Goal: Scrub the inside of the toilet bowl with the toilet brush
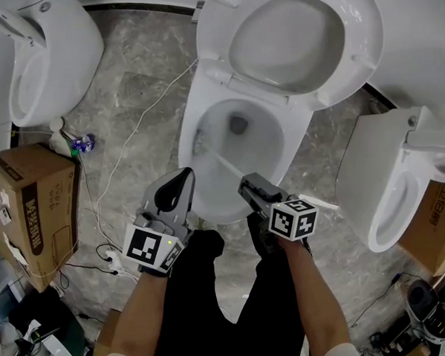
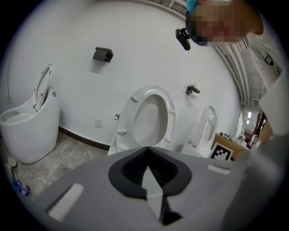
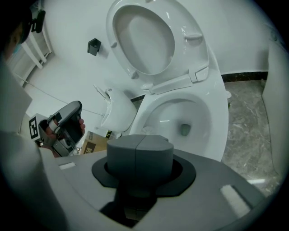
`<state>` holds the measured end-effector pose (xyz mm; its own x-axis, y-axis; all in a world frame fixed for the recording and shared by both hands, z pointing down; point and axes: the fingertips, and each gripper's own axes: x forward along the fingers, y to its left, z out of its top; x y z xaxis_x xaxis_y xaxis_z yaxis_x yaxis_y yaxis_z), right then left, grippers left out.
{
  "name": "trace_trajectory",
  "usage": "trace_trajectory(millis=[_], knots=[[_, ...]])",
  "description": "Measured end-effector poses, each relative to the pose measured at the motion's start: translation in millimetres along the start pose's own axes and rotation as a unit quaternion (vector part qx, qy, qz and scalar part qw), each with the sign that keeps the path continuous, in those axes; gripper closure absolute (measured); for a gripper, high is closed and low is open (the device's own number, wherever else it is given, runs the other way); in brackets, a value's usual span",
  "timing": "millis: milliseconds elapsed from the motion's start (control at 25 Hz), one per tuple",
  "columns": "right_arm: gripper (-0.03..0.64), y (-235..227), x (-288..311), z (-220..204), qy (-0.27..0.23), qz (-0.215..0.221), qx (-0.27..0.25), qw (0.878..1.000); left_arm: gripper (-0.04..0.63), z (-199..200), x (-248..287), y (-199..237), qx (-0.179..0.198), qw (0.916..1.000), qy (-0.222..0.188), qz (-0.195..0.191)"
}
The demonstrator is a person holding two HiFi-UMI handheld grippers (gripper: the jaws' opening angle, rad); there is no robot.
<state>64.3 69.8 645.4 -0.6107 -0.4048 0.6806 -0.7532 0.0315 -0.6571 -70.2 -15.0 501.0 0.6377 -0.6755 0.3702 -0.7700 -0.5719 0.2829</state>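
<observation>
The white toilet (image 1: 203,100) stands ahead of me with its lid and seat (image 1: 304,39) raised. The bowl (image 1: 243,139) is open, and the drain shows at its bottom. My right gripper (image 1: 247,186) hovers over the bowl's near rim, shut on the thin white handle of the toilet brush (image 1: 223,164). The brush head (image 1: 200,143) rests against the bowl's left inner wall. In the right gripper view the shut jaws of the right gripper (image 3: 140,140) hide the handle. My left gripper (image 1: 184,177) is shut and empty beside the rim, and the left gripper (image 2: 148,151) points at the raised lid.
A second toilet (image 1: 42,64) stands at the left and a third (image 1: 398,187) at the right. Cardboard boxes (image 1: 31,209) (image 1: 441,229) sit on both sides. A white cable (image 1: 121,153) trails over the marble floor. My legs in black trousers (image 1: 236,299) are just before the bowl.
</observation>
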Motion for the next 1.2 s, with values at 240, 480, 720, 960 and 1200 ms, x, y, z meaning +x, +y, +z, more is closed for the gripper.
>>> trace_trajectory(millis=[240,480,720,960,1200], knots=[[0.451,10,-14,-18,0.061,0.003,-0.034,0.998,0.589,-1,-11,-7,-0.006,1.0000,0.008,0.001],[0.451,16,-28,-37,0.113,0.001,-0.068,0.991,0.589,-1,-20,-10,-0.008,0.9999,0.011,-0.003],[0.451,20,-41,-52,0.162,-0.005,-0.101,0.982,0.589,-1,-26,-16,-0.005,0.9998,0.018,-0.012],[0.451,16,-58,-64,0.237,-0.010,-0.150,0.960,0.589,0,-22,-26,-0.005,0.9996,0.019,-0.020],[0.451,13,-74,-65,0.277,-0.008,-0.172,0.945,0.589,-8,-17,-36,-0.008,0.9993,0.027,-0.025]])
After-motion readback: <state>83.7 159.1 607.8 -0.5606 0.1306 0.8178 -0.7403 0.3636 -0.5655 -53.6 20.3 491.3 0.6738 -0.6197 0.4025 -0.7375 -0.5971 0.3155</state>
